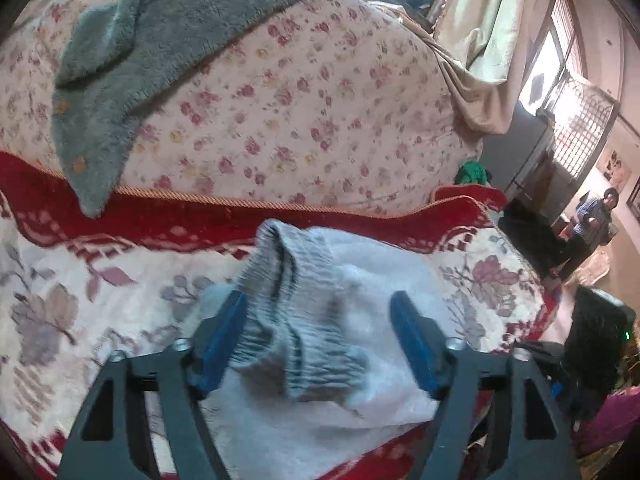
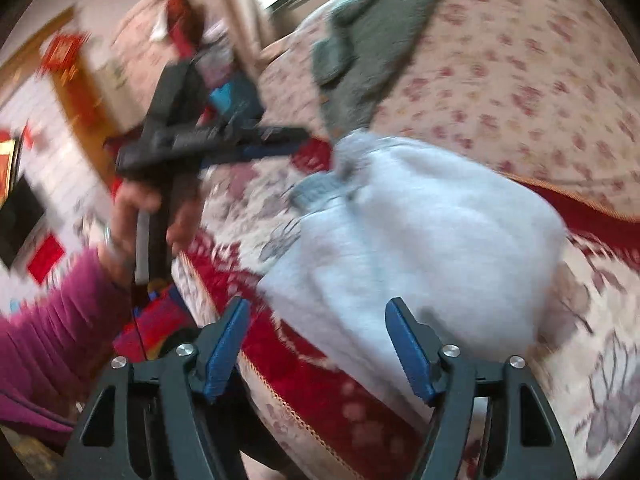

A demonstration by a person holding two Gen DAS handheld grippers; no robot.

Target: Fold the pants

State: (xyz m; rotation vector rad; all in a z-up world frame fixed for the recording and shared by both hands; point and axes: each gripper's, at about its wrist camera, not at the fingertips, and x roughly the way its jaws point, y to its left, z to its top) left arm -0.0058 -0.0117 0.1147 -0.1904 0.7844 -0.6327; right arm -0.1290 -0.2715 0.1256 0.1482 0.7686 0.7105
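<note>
The pale grey fleece pants (image 1: 372, 292) lie bunched on the red floral bed blanket (image 1: 80, 280), ribbed waistband uppermost. Left claw (image 1: 320, 320) and right claw (image 2: 316, 320) are both released, holding nothing. Each should pinch one waistband corner, then pull the cloth flat before folding.

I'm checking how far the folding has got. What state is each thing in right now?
pants: pale, bunched in a heap on the bed, ribbed waistband up, not flat
left gripper: open, waistband between its jaws, not clamped
right gripper: open, over the near edge of the pants
grey fleece blanket: rumpled on the floral quilt
</note>
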